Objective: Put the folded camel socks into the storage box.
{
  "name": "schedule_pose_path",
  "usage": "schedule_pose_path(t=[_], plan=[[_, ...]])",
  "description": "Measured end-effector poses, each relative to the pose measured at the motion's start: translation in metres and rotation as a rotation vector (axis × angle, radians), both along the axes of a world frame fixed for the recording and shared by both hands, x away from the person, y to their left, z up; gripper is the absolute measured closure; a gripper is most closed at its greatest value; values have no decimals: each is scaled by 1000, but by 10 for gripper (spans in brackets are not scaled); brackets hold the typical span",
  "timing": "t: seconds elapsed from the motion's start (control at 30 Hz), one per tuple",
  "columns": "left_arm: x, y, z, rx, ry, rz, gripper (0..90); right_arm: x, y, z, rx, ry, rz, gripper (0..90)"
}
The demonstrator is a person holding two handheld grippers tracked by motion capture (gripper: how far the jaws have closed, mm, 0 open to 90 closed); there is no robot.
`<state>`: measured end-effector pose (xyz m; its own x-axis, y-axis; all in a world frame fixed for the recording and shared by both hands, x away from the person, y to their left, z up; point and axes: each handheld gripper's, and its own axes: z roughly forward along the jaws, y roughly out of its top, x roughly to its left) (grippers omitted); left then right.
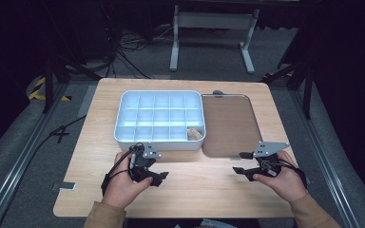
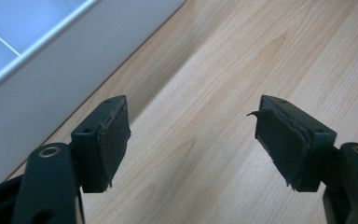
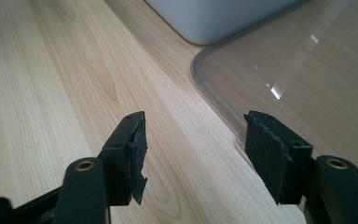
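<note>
A white tray with several compartments (image 1: 123, 114) stands mid-table. One small beige object (image 1: 195, 134) lies in its front right compartment. A clear plastic lid (image 1: 230, 124) lies flat just right of the tray. My left gripper (image 1: 160, 177) hovers in front of the tray's near wall, open and holding nothing. In the left gripper view the open left gripper (image 2: 192, 106) is over bare wood, with the tray wall (image 2: 51, 70) at left. My right gripper (image 1: 239, 162) is open at the lid's near corner. The right gripper view has the right gripper (image 3: 196, 119) astride the lid's rim (image 3: 298, 70).
The wooden table (image 1: 195, 190) has bare surface along its front edge and on both sides. A small white tag (image 1: 67, 186) lies at the front left edge. Dark floor, cables and a metal frame lie beyond the table.
</note>
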<state>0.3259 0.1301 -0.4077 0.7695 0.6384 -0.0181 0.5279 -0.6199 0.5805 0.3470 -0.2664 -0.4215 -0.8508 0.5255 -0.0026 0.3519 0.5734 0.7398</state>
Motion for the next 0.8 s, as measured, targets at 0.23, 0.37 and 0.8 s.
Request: schedule_pose_path(t=[0.23,0.37,0.8], plan=[[2,-1,-3,18,22,-20,259,-1,-1,-31,-7,21,-14,391],[2,-3,-5,25,27,-30,254,-5,2,-44,-29,23,-13,391],[3,-3,-14,65,85,-45,265,-12,7,-54,-7,30,-27,385]])
